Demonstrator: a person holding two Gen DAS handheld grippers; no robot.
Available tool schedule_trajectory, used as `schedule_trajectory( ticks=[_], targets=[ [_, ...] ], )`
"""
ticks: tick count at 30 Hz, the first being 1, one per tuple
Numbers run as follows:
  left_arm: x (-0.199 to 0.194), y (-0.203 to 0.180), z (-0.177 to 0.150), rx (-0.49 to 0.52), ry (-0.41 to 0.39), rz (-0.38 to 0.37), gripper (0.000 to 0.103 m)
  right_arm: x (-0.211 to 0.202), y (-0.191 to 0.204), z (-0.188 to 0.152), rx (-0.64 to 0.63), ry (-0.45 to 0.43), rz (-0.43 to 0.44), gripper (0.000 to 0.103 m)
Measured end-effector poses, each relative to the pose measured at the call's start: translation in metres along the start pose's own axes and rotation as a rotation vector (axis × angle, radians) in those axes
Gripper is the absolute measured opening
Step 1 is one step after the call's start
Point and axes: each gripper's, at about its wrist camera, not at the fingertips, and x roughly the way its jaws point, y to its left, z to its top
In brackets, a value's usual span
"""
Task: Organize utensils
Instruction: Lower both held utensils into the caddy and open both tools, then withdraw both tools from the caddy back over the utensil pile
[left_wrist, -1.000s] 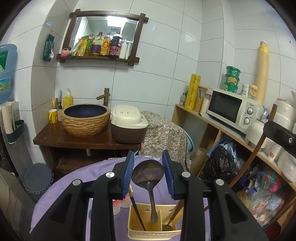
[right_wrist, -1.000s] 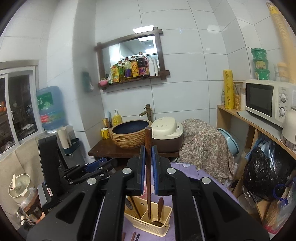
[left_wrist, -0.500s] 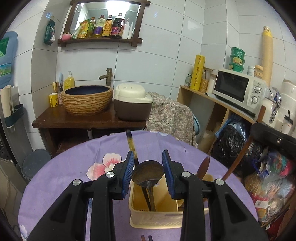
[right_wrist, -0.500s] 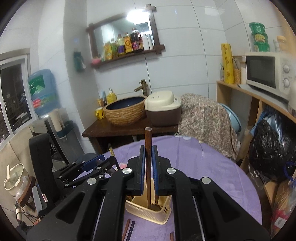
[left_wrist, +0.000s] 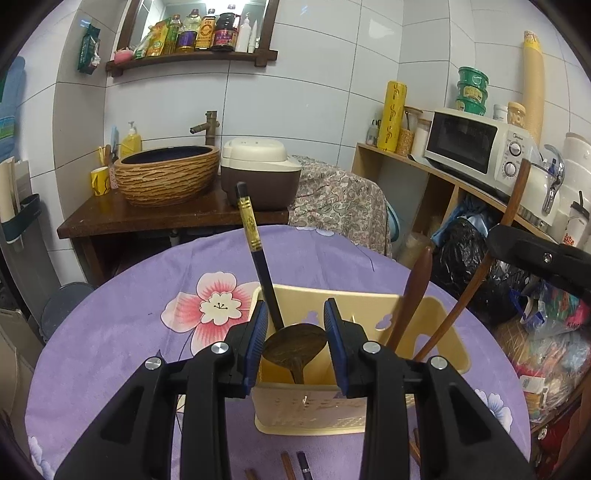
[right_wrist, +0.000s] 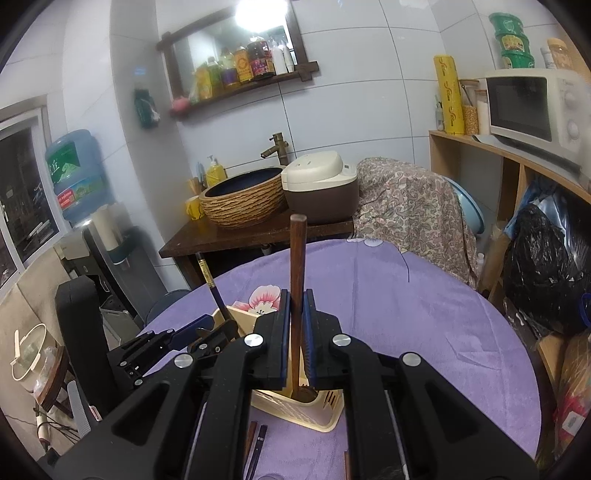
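A cream plastic utensil basket stands on the purple flowered tablecloth; it also shows in the right wrist view. My left gripper holds a dark wooden spoon by its bowl, handle down inside the basket. A black chopstick and a brown wooden spoon lean in the basket. My right gripper is shut on a long brown wooden utensil handle, upright, its lower end inside the basket. That handle and the right gripper body show at the right in the left wrist view.
Loose chopsticks lie on the cloth in front of the basket. Behind the table stand a woven basin, a rice cooker and a covered chair. A shelf with a microwave runs along the right.
Both grippers have come down toward the basket, which now looks larger. The spoon and the long wooden utensil have sunk deeper into it. Both grips are unchanged.
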Motion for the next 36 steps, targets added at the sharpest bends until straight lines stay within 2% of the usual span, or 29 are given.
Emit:
schedule_trajectory(
  ticks=[17, 24, 26, 27, 29, 30, 31, 36],
  targets=[
    [-0.004, -0.002, -0.002, 0.002, -0.002, -0.010, 0.034, 0.011, -0.006, -0.013, 0.022, 0.032, -0.009, 0.008],
    [-0.021, 0.008, -0.001, -0.048, -0.041, -0.037, 0.055, 0.012, -0.011, -0.016, 0.045, 0.040, -0.005, 0.008],
    [-0.026, 0.011, -0.001, -0.067, -0.046, -0.043, 0.057, 0.014, -0.012, -0.016, 0.046, 0.049, 0.000, 0.009],
    [-0.030, 0.013, -0.002, -0.073, -0.046, -0.044, 0.059, 0.013, -0.012, -0.017, 0.048, 0.048, -0.001, 0.014],
    [-0.036, 0.015, -0.004, -0.084, -0.051, -0.032, 0.063, 0.010, -0.013, -0.018, 0.058, 0.032, 0.000, 0.031],
    [-0.040, 0.017, -0.006, -0.092, -0.051, -0.025, 0.066, 0.008, -0.014, -0.019, 0.063, 0.022, 0.002, 0.046],
    [-0.043, 0.019, -0.009, -0.101, -0.049, -0.022, 0.068, 0.006, -0.014, -0.019, 0.063, 0.011, 0.002, 0.050],
    [-0.051, 0.027, -0.030, -0.121, 0.012, -0.002, 0.077, -0.005, -0.014, -0.027, 0.055, 0.002, -0.020, 0.053]
  ],
)
